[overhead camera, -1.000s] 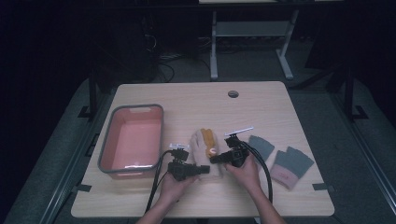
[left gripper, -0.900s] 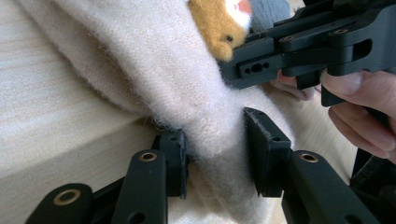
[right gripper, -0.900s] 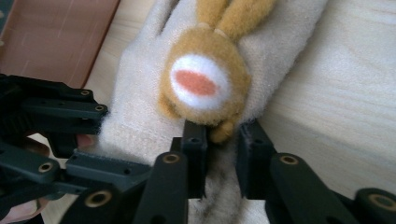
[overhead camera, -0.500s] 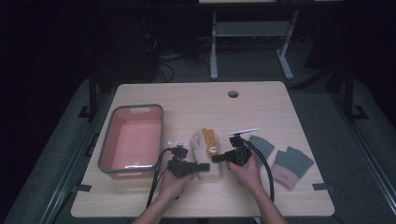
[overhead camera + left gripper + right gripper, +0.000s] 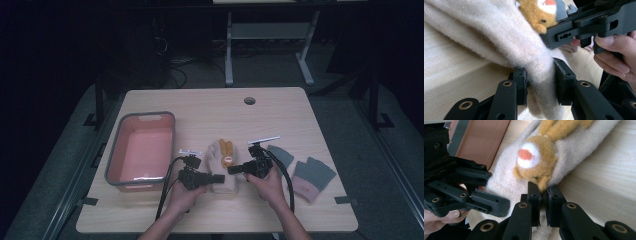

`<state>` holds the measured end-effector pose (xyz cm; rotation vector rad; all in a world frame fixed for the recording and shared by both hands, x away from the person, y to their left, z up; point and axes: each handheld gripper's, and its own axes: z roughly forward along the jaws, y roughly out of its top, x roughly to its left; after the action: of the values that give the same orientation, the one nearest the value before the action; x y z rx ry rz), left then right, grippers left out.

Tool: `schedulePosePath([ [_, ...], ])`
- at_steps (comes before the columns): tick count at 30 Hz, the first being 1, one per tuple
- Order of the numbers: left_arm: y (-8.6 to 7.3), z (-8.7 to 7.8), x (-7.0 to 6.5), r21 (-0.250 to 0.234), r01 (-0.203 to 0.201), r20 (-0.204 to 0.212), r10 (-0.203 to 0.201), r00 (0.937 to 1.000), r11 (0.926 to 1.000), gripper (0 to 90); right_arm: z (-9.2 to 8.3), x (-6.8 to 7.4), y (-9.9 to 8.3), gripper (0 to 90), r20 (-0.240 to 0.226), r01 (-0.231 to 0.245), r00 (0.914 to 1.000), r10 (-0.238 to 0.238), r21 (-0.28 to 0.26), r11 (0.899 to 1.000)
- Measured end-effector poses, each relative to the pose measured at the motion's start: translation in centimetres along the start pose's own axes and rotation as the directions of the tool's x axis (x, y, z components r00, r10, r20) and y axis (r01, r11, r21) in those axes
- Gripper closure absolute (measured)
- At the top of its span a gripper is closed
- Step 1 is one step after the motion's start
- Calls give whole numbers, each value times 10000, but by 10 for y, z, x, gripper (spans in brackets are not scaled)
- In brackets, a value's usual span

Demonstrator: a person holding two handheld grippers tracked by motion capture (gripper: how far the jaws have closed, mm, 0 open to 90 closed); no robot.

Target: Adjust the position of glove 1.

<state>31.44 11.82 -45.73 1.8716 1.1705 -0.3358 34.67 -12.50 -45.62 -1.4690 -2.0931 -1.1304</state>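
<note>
Cream glove (image 5: 223, 167) with its orange plush animal lies near the worktop's (image 5: 210, 107) front, right of the pink bin (image 5: 142, 150). Left gripper (image 5: 216, 178) pinches its near cuff; right gripper (image 5: 235, 169) pinches fabric beside the animal. Uneven lifting could let the fuzzy knit slip free or stretch.

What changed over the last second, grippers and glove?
Both grippers have just closed on the cream glove: the left gripper pinches a fold of its knit, the right gripper grips it by the orange animal patch. Both hands barely shifted. The pink bin, the grey gloves and the table stayed as they were.
</note>
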Motion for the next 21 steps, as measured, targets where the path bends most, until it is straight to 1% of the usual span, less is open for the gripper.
schedulePosePath([
  [4,3,-3,-3,-27,-100,18,100,9999,9999,667,-3,1,0,834,-129,25,9999,-26,-125,9999],
  [12,6,-8,-6,-138,-87,197,89,9998,9999,668,-9,6,1,836,-258,36,9997,-41,-206,9998],
  [14,7,-10,-6,-196,-139,245,144,9996,9997,668,-10,6,1,836,-321,46,9995,-55,-279,9996],
  [15,7,-11,-7,-137,-228,241,231,9994,9996,668,-11,7,2,836,-346,63,9994,-74,-308,9995],
  [19,10,-15,-9,-238,-287,302,294,9991,9993,669,-14,12,4,837,-360,169,9992,-184,-425,9990],
  [21,12,-17,-10,-241,-350,308,357,9989,9991,670,-16,14,5,838,-422,137,9990,-156,-450,9989],
])
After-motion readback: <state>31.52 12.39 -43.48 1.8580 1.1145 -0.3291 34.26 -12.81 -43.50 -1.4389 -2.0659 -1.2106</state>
